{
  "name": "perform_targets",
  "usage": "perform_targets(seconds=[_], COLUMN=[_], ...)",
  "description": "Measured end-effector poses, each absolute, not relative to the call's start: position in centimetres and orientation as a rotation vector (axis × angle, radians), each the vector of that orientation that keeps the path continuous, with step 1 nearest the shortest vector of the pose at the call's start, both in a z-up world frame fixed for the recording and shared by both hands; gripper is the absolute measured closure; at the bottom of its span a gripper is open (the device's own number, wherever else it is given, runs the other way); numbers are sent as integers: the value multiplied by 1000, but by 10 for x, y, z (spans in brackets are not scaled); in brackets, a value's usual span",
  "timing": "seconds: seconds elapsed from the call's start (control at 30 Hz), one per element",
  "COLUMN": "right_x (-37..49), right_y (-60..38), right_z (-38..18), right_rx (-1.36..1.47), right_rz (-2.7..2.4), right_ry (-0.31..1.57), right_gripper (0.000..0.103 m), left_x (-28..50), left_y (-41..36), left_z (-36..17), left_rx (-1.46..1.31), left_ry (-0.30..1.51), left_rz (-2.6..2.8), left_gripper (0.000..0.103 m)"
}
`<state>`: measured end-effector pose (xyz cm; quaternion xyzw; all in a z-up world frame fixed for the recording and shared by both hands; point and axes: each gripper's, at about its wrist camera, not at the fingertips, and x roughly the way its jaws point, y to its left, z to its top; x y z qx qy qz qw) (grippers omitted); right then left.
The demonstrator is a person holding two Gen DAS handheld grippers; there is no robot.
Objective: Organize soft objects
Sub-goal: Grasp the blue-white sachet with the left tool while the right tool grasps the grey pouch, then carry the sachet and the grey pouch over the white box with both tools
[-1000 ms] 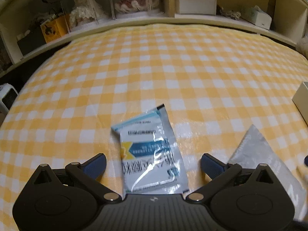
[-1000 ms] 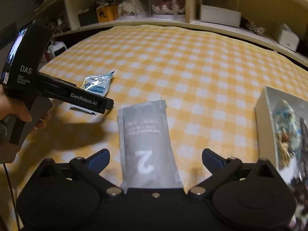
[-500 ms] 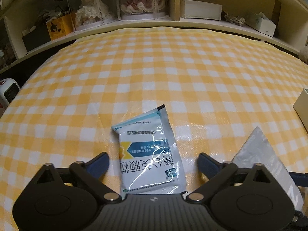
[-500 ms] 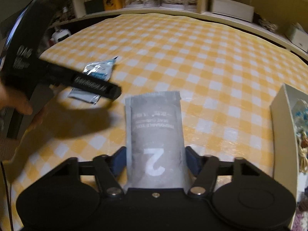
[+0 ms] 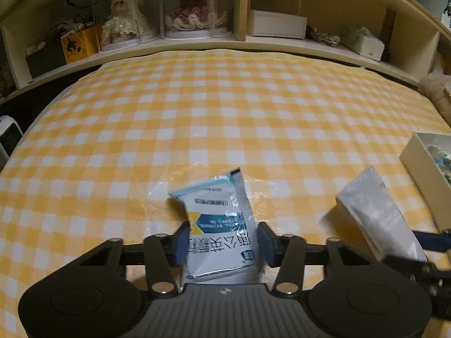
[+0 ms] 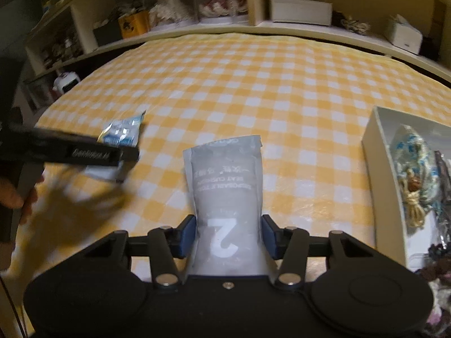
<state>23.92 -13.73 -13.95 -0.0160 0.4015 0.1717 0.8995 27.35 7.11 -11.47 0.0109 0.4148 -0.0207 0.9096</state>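
My left gripper (image 5: 222, 239) is shut on a white and blue packet (image 5: 218, 225) with printed text, held just above the yellow checked cloth (image 5: 197, 118). My right gripper (image 6: 228, 239) is shut on a grey pouch (image 6: 227, 188) marked with a white 2, lifted off the cloth. The grey pouch also shows at the right of the left wrist view (image 5: 377, 217). The blue packet and the left gripper show at the left of the right wrist view (image 6: 121, 132).
A white open box (image 6: 377, 152) with a blue patterned soft item and cord inside stands on the cloth at the right. Shelves (image 5: 253, 39) with dolls, boxes and a tissue box run along the back. A small white heater (image 5: 8, 135) stands at the far left.
Both grippers have closed, the left on the blue packet and the right on the grey pouch. Both items have risen a little from the cloth.
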Motion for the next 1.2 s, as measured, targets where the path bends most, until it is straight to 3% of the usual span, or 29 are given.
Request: perform_targets(seconds=[1.2], right_x=[185], right_y=[-244], right_z=[-29], right_rx=[158], right_rz=[167], right_ry=[554], right_gripper=[53], left_x=[197], left_y=[16], left_z=[3], left_rx=[-92], left_ry=[539], left_rz=[-277], left_gripper=[59])
